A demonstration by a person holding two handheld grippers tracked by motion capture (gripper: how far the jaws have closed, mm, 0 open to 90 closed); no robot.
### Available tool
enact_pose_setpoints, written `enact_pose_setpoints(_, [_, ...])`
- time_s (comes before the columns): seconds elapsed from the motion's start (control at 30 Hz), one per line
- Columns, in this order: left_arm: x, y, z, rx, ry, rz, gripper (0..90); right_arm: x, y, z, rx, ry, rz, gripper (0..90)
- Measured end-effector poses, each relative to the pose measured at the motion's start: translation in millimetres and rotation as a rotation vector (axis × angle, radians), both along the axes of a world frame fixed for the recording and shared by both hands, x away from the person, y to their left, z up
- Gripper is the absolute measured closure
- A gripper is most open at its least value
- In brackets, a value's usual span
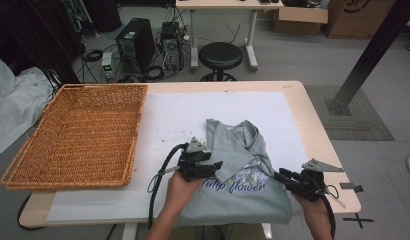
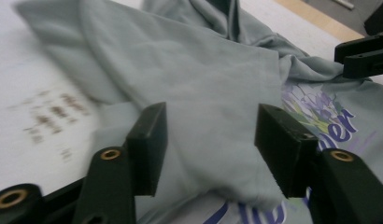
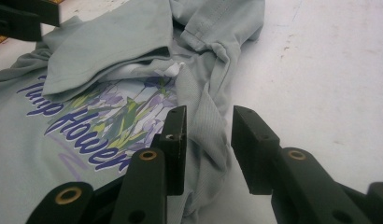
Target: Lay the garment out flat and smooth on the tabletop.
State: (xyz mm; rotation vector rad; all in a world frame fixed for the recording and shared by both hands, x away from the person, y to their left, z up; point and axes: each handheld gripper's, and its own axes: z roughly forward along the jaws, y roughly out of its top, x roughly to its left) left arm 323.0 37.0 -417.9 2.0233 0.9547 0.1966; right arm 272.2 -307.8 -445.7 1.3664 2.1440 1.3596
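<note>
From the high view I am seeing the pale grey-green cotton T-shirt with purple flower lettering (image 1: 243, 165) lying crumpled at the near edge of the white-covered worktop (image 1: 168, 120), right of the woven wicker basket (image 1: 83, 135). Through the left gripper view, my left hand-held gripper (image 2: 210, 149) is standing spread with a folded flap between the jaws, unpinched. Through the right gripper view, my right hand-held gripper (image 3: 208, 149) is standing apart around a bunched side seam, not pressing it.

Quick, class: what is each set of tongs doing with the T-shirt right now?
Left tongs: open, a fold of the grey T-shirt between the jaws, not pinched.
Right tongs: open, astride a ridge of cloth at the shirt's edge.
</note>
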Motion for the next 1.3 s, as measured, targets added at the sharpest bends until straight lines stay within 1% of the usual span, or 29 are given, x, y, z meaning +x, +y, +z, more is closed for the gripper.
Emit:
enact_pose_setpoints(0.03, [1.9, -6.8, -2.9, 0.002, 0.025, -0.026, 40.2, 0.1, 0.1, -0.4, 0.002, 0.0, -0.001, 65.7])
enact_pose_setpoints(0.07, [2.3, -11.4, -5.5, -0.004, 0.033, -0.065, 34.8, 0.2, 0.2, -0.7, 0.004, 0.0, -0.002, 65.5])
enact_pose_setpoints(0.1, [2.0, -16.1, -7.4, 0.008, 0.033, -0.075, 29.7, 0.2, 0.1, -0.6, 0.008, 0.001, -0.002, 65.4])
enact_pose_setpoints(0.17, [0.9, -24.3, -10.1, 0.061, 0.015, -0.07, 32.4, 0.3, -0.2, 0.1, 0.009, -0.001, -0.004, 65.2])
enact_pose_setpoints(0.23, [1.4, -30.1, -13.7, 0.141, 0.005, -0.056, 48.5, 0.9, -0.7, 1.1, 0.013, -0.003, -0.005, 64.7])
enact_pose_setpoints(0.27, [1.9, -31.9, -16.5, 0.182, 0.001, -0.049, 53.4, 1.2, -0.6, 1.6, 0.014, -0.003, -0.006, 64.6])
enact_pose_setpoints(0.3, [1.6, -31.9, -18.1, 0.192, -0.015, -0.037, 60.7, 1.3, -0.5, 2.1, 0.017, -0.004, -0.005, 64.5])
enact_pose_setpoints(0.33, [1.5, -31.2, -18.1, 0.192, -0.018, -0.022, 66.4, 1.3, -0.2, 2.4, 0.016, -0.005, -0.003, 64.4])
enact_pose_setpoints(0.4, [2.8, -26.3, -16.5, 0.186, -0.012, -0.002, 82.7, 1.1, 0.1, 2.5, 0.015, -0.005, 0.0, 64.2])
enact_pose_setpoints(0.43, [2.5, -23.3, -16.1, 0.182, -0.021, 0.014, 89.2, 1.1, 0.1, 2.5, 0.015, -0.005, 0.0, 64.1])
enact_pose_setpoints(0.47, [2.3, -19.6, -15.4, 0.173, -0.023, 0.027, 89.6, 1.3, 0.0, 2.4, 0.017, -0.004, 0.0, 64.1])
enact_pose_setpoints(0.53, [0.5, -5.3, -10.3, 0.12, -0.043, 0.091, 89.9, 1.9, -0.3, 2.3, 0.021, -0.008, 0.0, 64.1])
enact_pose_setpoints(0.57, [0.0, 3.7, -6.8, 0.078, -0.051, 0.134, 89.9, 2.3, -0.4, 2.7, 0.023, -0.008, 0.0, 64.1])
enact_pose_setpoints(0.63, [-2.3, 23.5, 0.8, 0.013, -0.067, 0.216, 89.9, 4.1, -0.6, 3.9, 0.025, -0.012, -0.002, 64.0])
enact_pose_setpoints(0.67, [-4.4, 36.7, 4.9, -0.029, -0.076, 0.268, 89.8, 5.0, -0.7, 4.7, 0.026, -0.013, -0.004, 63.9])
enact_pose_setpoints(0.7, [-7.7, 53.2, 9.0, -0.063, -0.092, 0.338, 89.8, 6.6, -0.8, 5.8, 0.024, -0.018, -0.006, 64.0])
enact_pose_setpoints(0.77, [-13.0, 76.4, 12.9, -0.07, -0.104, 0.425, 89.8, 10.6, -0.7, 8.3, 0.028, -0.025, -0.009, 64.0])
enact_pose_setpoints(0.83, [-17.8, 93.4, 12.7, -0.043, -0.093, 0.48, 89.7, 15.3, 1.0, 11.1, 0.028, -0.031, -0.005, 63.9])
enact_pose_setpoints(0.87, [-19.4, 98.3, 11.8, -0.038, -0.087, 0.492, 89.5, 18.3, 2.8, 12.9, 0.026, -0.037, -0.001, 63.8])
enact_pose_setpoints(0.9, [-20.9, 103.1, 10.3, -0.026, -0.073, 0.505, 87.5, 20.1, 4.2, 14.0, 0.025, -0.038, 0.003, 63.3])
enact_pose_setpoints(0.93, [-21.9, 106.7, 9.3, -0.02, -0.064, 0.521, 78.9, 22.8, 6.4, 15.3, 0.022, -0.045, 0.006, 62.9])
enact_pose_setpoints(0.97, [-23.1, 109.7, 8.5, -0.037, -0.064, 0.518, 70.1, 25.9, 8.7, 16.7, 0.016, -0.051, 0.009, 62.3])
enact_pose_setpoints(1.03, [-23.0, 109.6, 9.0, -0.063, -0.072, 0.488, 66.2, 33.8, 13.1, 18.9, 0.008, -0.056, 0.011, 61.2])
enact_pose_setpoints(1.07, [-20.3, 107.5, 9.6, -0.089, -0.063, 0.446, 63.0, 38.3, 15.3, 19.7, 0.002, -0.057, 0.009, 60.2])
enact_pose_setpoints(1.13, [-14.2, 102.3, 11.4, -0.12, -0.043, 0.389, 57.7, 49.6, 20.0, 20.4, -0.016, -0.048, 0.0, 57.7])
enact_pose_setpoints(1.17, [-10.2, 98.9, 12.5, -0.145, -0.036, 0.356, 56.0, 53.4, 21.7, 20.7, -0.019, -0.047, 0.002, 57.6])
enact_pose_setpoints(1.2, [-5.5, 94.7, 13.6, -0.154, -0.023, 0.342, 55.2, 58.3, 24.9, 21.1, -0.027, -0.044, 0.007, 56.9])
enact_pose_setpoints(1.23, [1.6, 88.3, 13.7, -0.148, -0.009, 0.316, 52.5, 63.4, 28.9, 21.3, -0.043, -0.041, 0.011, 56.2])
enact_pose_setpoints(1.3, [15.3, 75.6, 9.2, -0.093, 0.046, 0.289, 51.0, 75.2, 40.9, 19.7, -0.101, -0.029, 0.034, 56.1])
